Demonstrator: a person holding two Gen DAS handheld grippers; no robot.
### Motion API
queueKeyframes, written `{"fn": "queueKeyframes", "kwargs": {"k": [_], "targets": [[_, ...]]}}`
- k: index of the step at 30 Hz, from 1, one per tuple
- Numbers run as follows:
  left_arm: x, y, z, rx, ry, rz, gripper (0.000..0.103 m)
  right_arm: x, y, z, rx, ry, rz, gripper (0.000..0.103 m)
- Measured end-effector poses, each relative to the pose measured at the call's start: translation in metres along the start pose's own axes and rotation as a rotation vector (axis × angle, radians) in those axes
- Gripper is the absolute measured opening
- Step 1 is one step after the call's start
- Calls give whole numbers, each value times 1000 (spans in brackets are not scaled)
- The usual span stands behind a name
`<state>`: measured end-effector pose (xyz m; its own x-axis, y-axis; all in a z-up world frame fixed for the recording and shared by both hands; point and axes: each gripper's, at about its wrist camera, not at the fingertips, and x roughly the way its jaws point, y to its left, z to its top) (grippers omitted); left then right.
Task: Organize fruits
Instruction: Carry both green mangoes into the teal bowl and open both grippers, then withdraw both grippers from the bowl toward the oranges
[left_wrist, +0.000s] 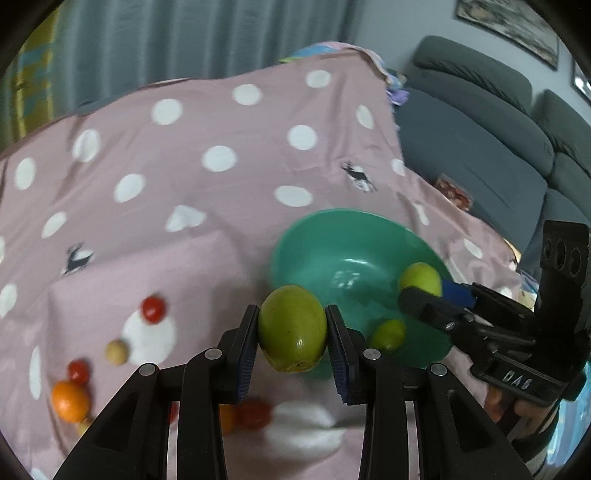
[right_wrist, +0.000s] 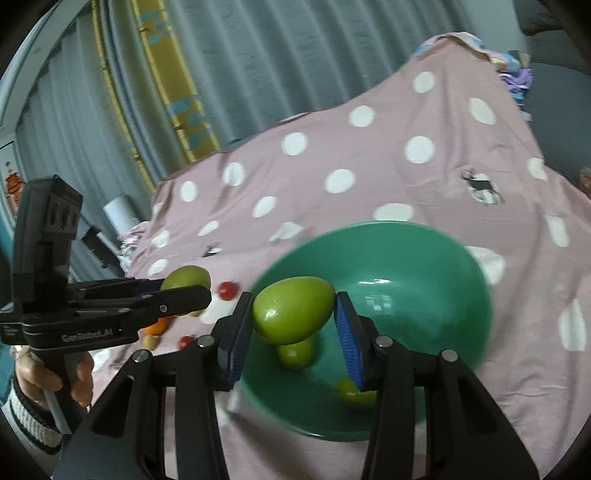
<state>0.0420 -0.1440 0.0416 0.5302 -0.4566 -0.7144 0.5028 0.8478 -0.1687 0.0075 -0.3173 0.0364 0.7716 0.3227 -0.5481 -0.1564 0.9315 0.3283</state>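
- Between the pads of the left tool (left_wrist: 291, 332): one green fruit (left_wrist: 292, 328), clamped at its two flanks, jaws set narrow around it. Long axis runs roughly up and down in the left wrist view, tilted slightly, blunt end low.
- Between the pads of the right tool (right_wrist: 293, 314): a second green fruit (right_wrist: 291, 309), egg-shaped, jaws part-closed; left pad against it, narrow end meeting the right pad. Long axis lies crosswise, pad to pad, narrow end slightly raised.
- Beyond and below the right tool: green bowl (right_wrist: 424, 254), holding two small green fruits (right_wrist: 295, 352), one partly hidden by the right pad.
- Just right of the left tool: the same bowl (left_wrist: 332, 236).
- Left of the left tool, on the pink dotted cloth (left_wrist: 207, 206) over the surface: red tomatoes (left_wrist: 153, 309), an orange (left_wrist: 69, 400), a pale round fruit (left_wrist: 117, 352).
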Motion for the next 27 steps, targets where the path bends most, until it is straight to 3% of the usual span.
{"fn": "queueKeyframes", "kwargs": {"k": [7, 15, 18, 27], "targets": [[43, -36, 8, 100, 84, 16, 35, 2, -21, -5, -9, 38, -111, 44], [68, -45, 1, 135, 161, 54, 35, 6, -28, -8, -12, 68, -121, 44], [71, -46, -2, 152, 165, 93, 35, 4, -28, -8, -19, 64, -118, 40], [60, -41, -2, 106, 136, 77, 38, 0, -28, -8, 12, 47, -101, 43]]}}
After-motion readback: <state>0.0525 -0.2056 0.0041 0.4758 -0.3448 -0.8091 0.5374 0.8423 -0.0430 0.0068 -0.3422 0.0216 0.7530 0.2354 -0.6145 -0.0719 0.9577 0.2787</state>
